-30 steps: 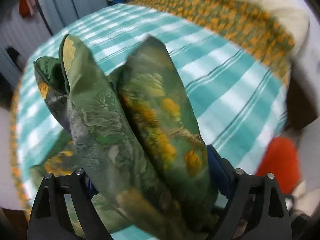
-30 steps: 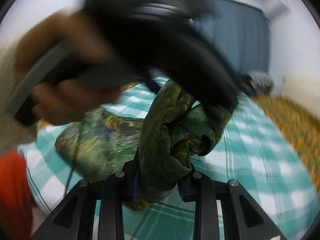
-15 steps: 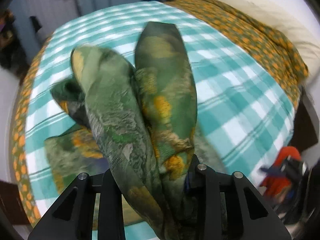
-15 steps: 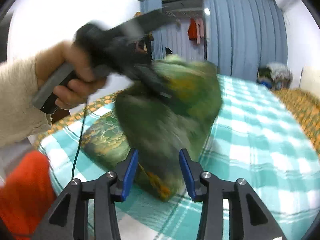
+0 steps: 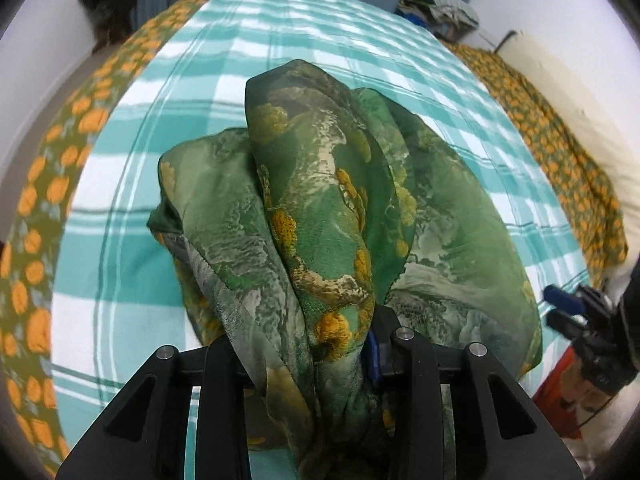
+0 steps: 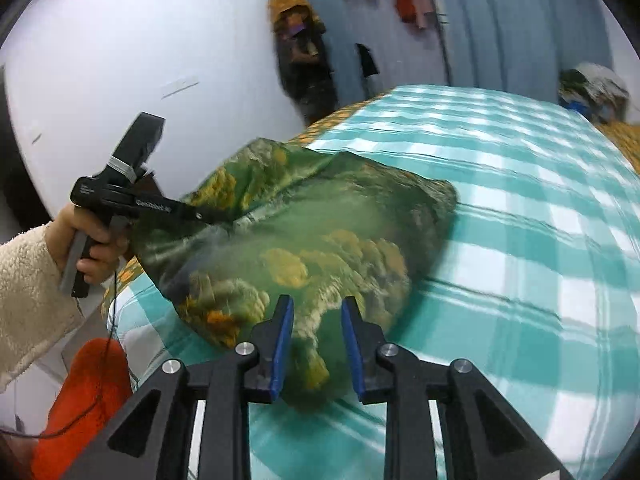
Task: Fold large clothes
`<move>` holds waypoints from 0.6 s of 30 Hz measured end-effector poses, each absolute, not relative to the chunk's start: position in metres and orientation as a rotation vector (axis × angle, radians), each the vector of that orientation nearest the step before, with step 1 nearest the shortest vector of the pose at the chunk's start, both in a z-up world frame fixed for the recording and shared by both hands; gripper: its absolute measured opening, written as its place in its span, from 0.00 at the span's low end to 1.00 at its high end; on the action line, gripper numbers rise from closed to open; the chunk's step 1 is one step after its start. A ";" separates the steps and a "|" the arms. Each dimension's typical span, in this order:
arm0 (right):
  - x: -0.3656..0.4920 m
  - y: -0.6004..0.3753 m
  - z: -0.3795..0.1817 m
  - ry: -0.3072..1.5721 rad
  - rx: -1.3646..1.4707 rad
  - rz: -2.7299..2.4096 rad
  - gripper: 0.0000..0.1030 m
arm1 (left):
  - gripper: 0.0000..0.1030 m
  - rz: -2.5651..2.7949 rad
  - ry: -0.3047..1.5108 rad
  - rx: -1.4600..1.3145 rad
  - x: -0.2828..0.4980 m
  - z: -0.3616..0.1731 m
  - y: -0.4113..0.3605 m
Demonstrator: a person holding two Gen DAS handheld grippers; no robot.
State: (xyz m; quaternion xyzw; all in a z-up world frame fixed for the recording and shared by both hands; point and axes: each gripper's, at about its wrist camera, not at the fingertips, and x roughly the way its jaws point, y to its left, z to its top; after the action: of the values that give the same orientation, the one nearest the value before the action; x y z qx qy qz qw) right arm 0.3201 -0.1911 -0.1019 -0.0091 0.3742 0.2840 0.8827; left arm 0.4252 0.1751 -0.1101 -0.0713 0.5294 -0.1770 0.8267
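Observation:
A large green garment printed with yellow-orange patches lies bunched on the teal-and-white checked bed sheet. My left gripper is shut on a thick fold of it, and the cloth hides the fingertips. In the right wrist view, a hand in a cream fleece sleeve holds the left gripper, its tip buried in the garment. My right gripper sits at the garment's near edge. Its jaws are closing, with cloth showing in the gap between the blue pads and no visible pinch. It also shows as the right gripper beside the cloth's right edge.
An orange-flowered blanket borders the sheet on the left and another strip on the right. A heap of clothes lies at the bed's far end. An orange-red object sits beside the bed. Blue curtains and hanging clothes stand behind.
The left gripper closed on the cloth and swung it across and down onto the bed. The right gripper let go of its fold, opened, and now stands narrower at the garment's edge.

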 end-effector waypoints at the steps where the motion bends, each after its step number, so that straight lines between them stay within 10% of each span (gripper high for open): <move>1: 0.324 -0.182 -0.107 0.803 -0.040 0.601 0.25 | 0.34 -0.373 1.126 -0.166 0.425 -0.116 0.179; 18: 0.356 -0.159 -0.185 1.077 -0.108 0.513 0.22 | 0.41 -0.389 1.118 -0.379 0.416 -0.181 0.215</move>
State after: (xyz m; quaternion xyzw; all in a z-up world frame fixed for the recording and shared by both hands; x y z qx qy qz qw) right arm 0.3557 -0.1588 -0.1851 -0.0510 0.5068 0.2415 0.8260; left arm 0.4161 0.2146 -0.1812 -0.1777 0.5238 -0.1823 0.8129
